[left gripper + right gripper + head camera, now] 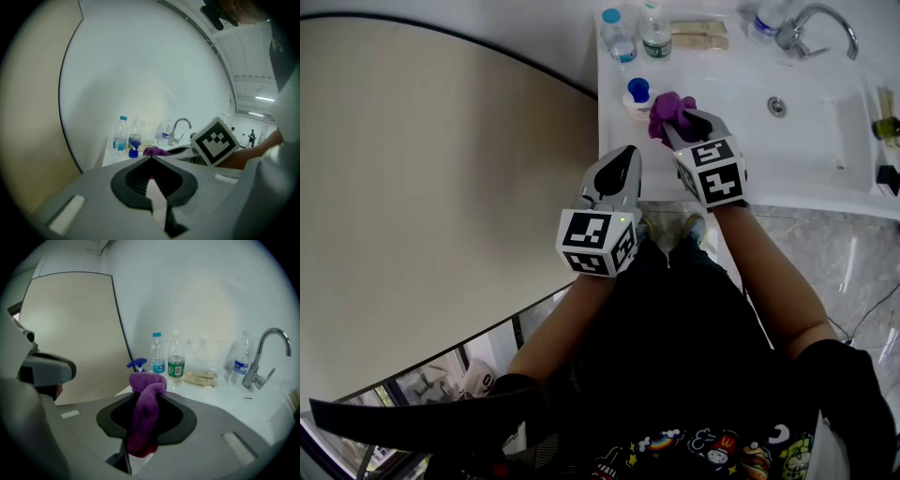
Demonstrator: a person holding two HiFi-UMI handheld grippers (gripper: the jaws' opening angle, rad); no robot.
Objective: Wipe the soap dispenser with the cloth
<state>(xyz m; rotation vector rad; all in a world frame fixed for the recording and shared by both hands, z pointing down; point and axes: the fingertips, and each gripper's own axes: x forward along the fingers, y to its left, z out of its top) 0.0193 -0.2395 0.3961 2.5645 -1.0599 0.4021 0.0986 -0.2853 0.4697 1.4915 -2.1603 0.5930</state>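
Right gripper (147, 390): jaws partly closed, clamped on bunched, fuzzy purple cloth (143, 423) | Left gripper (150, 157): jaws seemingly together, nothing between | Small white soap dispenser with blue pump (637, 95): upright near left edge of glossy white counter (615, 131), near cloth.

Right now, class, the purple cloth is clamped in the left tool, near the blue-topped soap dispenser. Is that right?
Not quite. The purple cloth is clamped in the right tool, not the left; the right gripper view shows it pinched between that tool's jaws. The left tool holds nothing. The soap dispenser is near, as stated.
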